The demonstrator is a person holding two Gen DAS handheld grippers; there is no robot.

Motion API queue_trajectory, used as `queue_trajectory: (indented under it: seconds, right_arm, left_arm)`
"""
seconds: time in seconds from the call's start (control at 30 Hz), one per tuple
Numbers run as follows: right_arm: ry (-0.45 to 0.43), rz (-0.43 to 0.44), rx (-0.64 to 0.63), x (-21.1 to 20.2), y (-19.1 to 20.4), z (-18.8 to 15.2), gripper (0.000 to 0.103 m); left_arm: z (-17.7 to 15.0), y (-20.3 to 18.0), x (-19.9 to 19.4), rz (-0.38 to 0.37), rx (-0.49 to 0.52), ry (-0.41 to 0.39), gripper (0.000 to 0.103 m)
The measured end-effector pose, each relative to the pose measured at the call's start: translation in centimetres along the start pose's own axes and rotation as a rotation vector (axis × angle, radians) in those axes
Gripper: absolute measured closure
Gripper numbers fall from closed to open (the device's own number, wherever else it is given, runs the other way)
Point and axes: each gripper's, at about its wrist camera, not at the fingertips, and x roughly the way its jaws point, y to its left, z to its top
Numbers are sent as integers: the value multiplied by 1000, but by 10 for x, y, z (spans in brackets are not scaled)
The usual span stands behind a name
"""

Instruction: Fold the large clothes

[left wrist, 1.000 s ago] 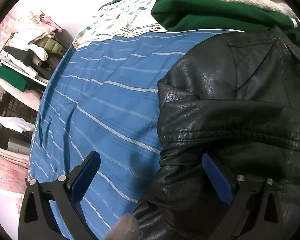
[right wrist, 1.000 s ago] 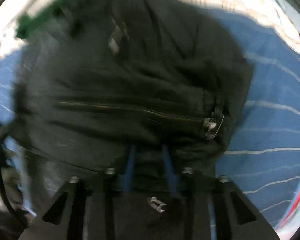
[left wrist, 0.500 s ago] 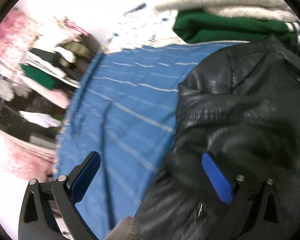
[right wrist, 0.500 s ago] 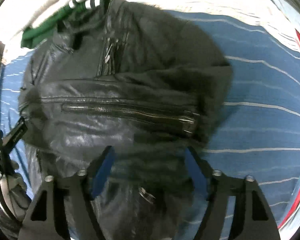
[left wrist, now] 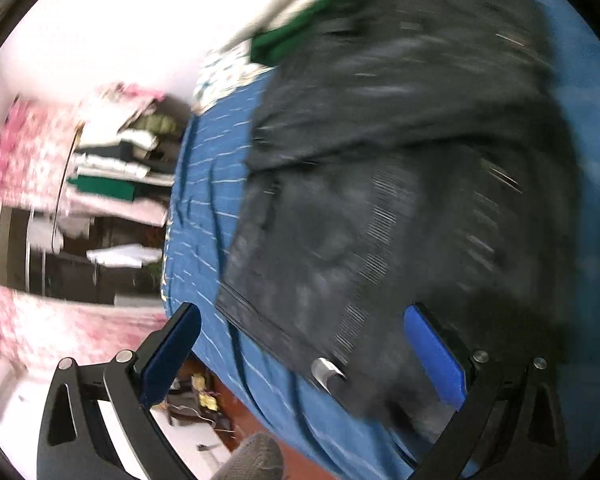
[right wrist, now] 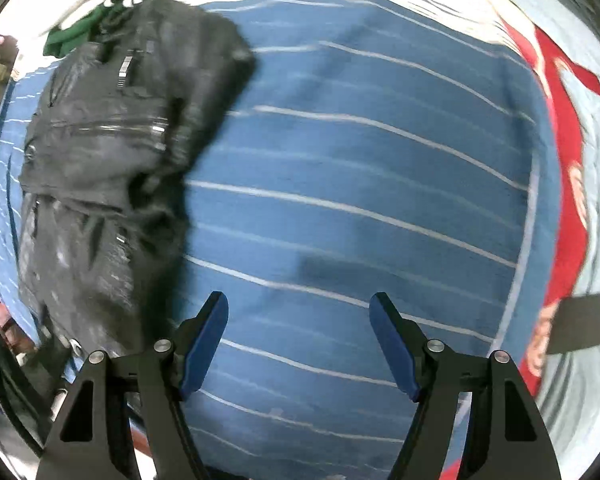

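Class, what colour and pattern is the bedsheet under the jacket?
The bedsheet is blue with thin white stripes, clearest in the right wrist view.

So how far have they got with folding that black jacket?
Looks mostly done: the black jacket lies bundled compactly on the blue striped bedspread, beside a green garment. Nothing is in hand: the right gripper and the left gripper are both open. Possibly left: tidying, though blur hides details.
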Motion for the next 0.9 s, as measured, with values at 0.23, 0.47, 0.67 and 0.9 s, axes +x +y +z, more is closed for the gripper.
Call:
queue_trajectory:
  seconds: [0.23, 0.47, 0.67, 0.9]
  right_arm:
    - [29, -10, 43, 6, -63, -16, 28]
    - [24, 61, 51, 20, -70, -5, 28]
    - [11, 457, 76, 60, -47, 36, 18]
    - [0, 797, 163, 104, 7, 102, 18]
  left_arm:
    - [-19, -73, -27, -14, 120, -30, 0]
    - [3, -81, 24, 13, 54, 0, 0]
    - [6, -30, 39, -212, -123, 5, 78]
    - [10, 10, 27, -264, -202, -70, 93]
